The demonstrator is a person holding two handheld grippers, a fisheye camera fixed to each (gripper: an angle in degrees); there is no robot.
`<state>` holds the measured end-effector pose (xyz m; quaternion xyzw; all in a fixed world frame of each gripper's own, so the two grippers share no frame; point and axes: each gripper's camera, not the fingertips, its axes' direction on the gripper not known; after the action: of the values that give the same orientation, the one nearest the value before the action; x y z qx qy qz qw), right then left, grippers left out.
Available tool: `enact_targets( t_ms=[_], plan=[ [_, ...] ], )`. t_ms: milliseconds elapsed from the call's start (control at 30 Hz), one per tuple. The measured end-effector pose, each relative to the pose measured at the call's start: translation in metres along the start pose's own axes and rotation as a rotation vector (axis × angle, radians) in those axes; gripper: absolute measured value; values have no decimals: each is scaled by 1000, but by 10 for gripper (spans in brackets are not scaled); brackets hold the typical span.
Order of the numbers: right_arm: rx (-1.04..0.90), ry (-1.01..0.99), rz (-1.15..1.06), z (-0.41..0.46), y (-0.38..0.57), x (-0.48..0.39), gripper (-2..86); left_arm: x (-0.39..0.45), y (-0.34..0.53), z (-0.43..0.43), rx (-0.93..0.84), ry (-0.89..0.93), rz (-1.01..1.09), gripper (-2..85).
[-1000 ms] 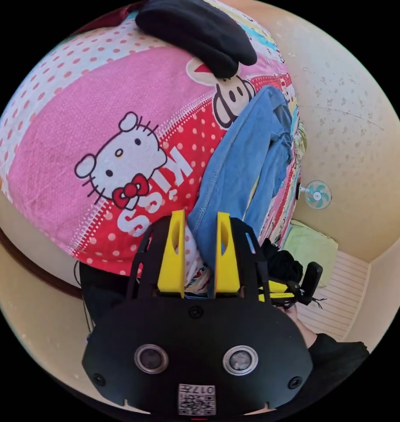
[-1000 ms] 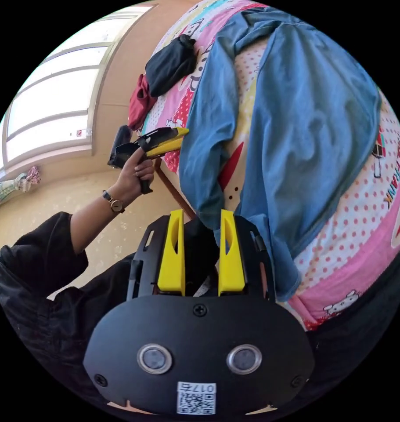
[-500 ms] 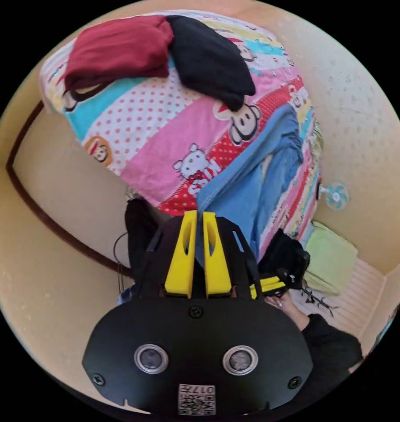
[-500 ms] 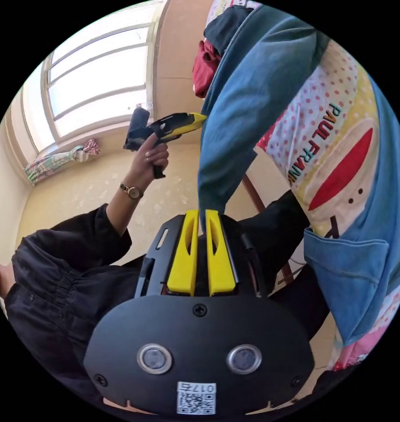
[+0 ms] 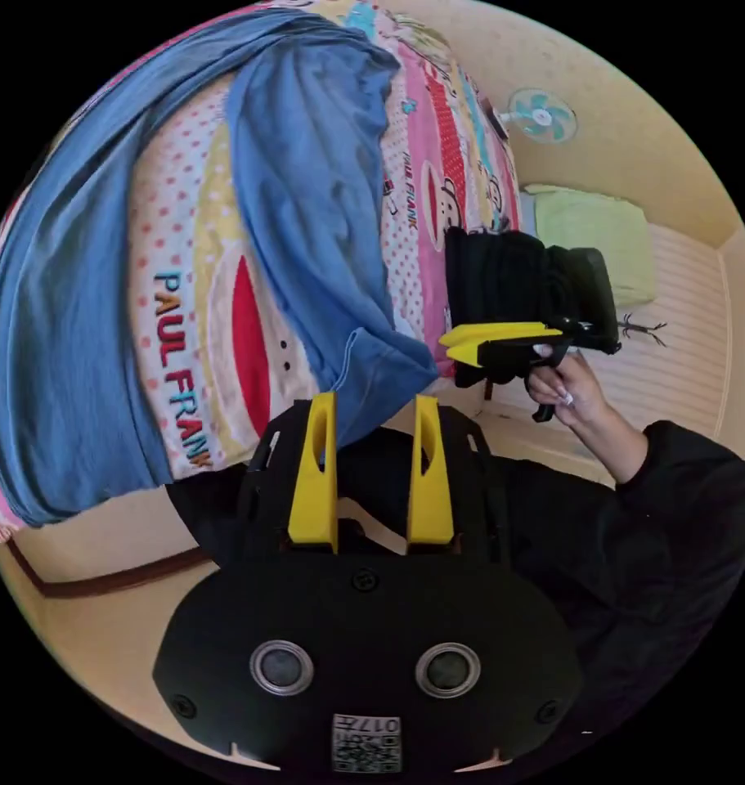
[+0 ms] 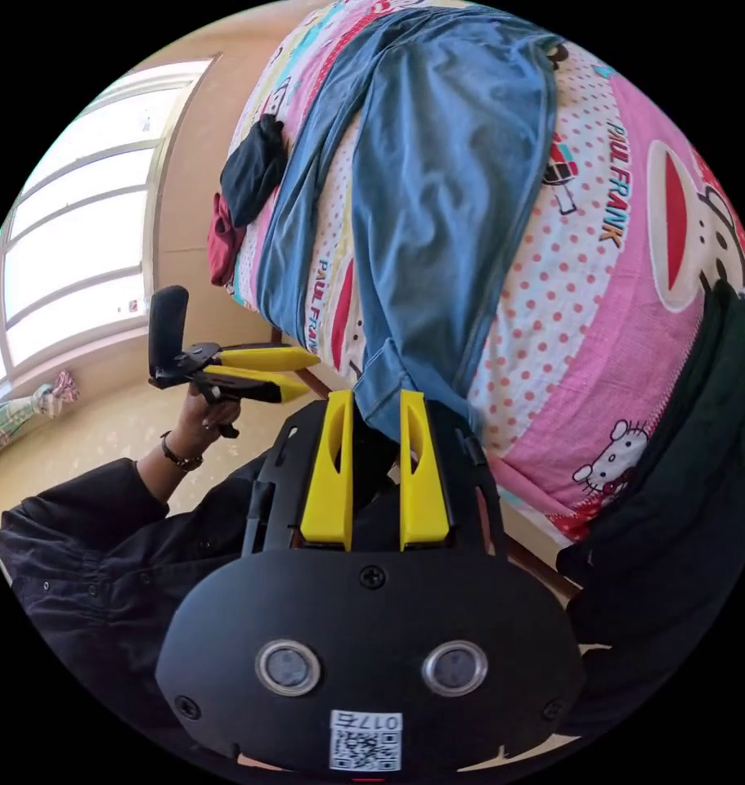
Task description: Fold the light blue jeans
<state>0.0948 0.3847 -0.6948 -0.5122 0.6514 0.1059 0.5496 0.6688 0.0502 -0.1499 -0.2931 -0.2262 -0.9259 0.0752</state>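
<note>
Yellow fingers (image 5: pixel 313 474) of the left gripper (image 5: pixel 364 409) stand spread, gripping nothing. Right gripper (image 6: pixel 372 405) fingers are parted too, a jeans hem just beyond their tips. Light blue jeans (image 6: pixel 446 188) lie spread across the cartoon bedspread (image 6: pixel 585 311), filling the frame's upper centre.

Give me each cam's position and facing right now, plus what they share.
Left gripper view: on the left gripper, facing the jeans on the bed; shows right gripper, hand.
Right gripper view: on the right gripper at a jeans leg end, facing the bed; shows left gripper, sleeve.
Shared: jeans, bed, each other's gripper.
</note>
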Motion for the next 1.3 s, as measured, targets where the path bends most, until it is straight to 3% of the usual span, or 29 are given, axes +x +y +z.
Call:
enact_targets(
  t_ms=[67,233,400,467,533,767,933,1100,1300],
  plan=[
    [21,2,18,-10,9,4,88,41,-21,33,-105,-130,191,136],
    [68,-18,40,-28,36,7,87,73,-39,84,-280,-396,399,157],
    [80,-56,66,-32,58,11,87,66,-41,140,-430,-307,329,151],
    [80,-81,74,-33,63,12,86,66,-29,147,-403,-356,238,107],
    [89,-99,68,-37,69,10,86,64,-16,143,-415,-288,152,65],
    [87,-48,17,-52,63,-5,88,85,105,63,-176,40,-50,41],
    [171,-77,8,-76,21,-8,103,136,181,3,10,161,-99,40],
    [314,-200,67,-122,-81,12,133,166,221,-27,165,292,-193,40],
    [468,-187,206,-159,-199,55,141,190,255,-65,290,357,-274,41]
  ],
)
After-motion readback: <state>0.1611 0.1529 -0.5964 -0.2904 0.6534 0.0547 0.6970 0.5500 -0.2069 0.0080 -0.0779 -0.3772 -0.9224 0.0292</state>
